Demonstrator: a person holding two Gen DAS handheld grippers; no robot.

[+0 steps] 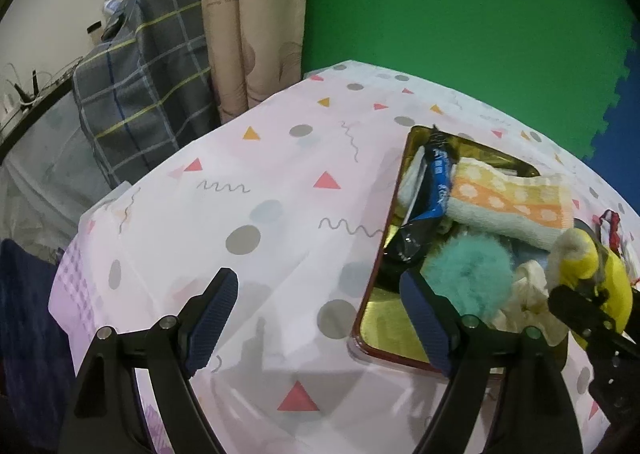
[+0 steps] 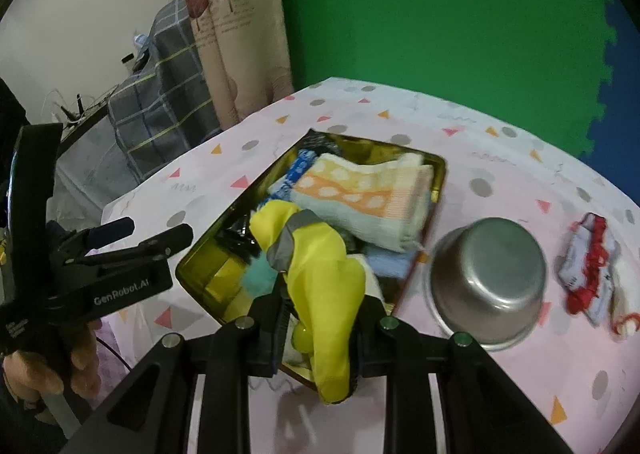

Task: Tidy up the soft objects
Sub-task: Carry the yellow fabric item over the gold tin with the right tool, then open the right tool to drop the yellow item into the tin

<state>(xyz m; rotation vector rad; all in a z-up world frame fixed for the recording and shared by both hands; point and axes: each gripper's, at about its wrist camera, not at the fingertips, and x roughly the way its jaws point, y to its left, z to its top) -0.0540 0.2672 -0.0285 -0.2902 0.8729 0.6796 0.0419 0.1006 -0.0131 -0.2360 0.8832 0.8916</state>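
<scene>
A gold tray [image 1: 382, 332] [image 2: 216, 278] on the patterned tablecloth holds an orange-and-white towel [image 1: 512, 206] [image 2: 360, 194], a teal pompom [image 1: 468, 274] [image 2: 258, 274], a blue packet [image 1: 438, 178] [image 2: 296, 170] and a pale blue cloth [image 2: 390, 266]. My right gripper [image 2: 320, 318] [image 1: 576, 296] is shut on a yellow cloth with a grey patch [image 2: 320, 274] [image 1: 608, 282], which hangs over the tray's near end. My left gripper [image 1: 320, 318] [image 2: 148, 234] stands open and empty over the tablecloth just left of the tray, its right finger at the tray's near corner.
An upturned metal bowl [image 2: 488, 278] sits right of the tray. Further right lies a red-and-white item [image 2: 588, 266] [image 1: 610, 230]. A person's hand [image 2: 80, 354] holds the left gripper. Beyond the table [image 1: 248, 182] are a plaid-covered object [image 1: 148, 94], a curtain and green floor.
</scene>
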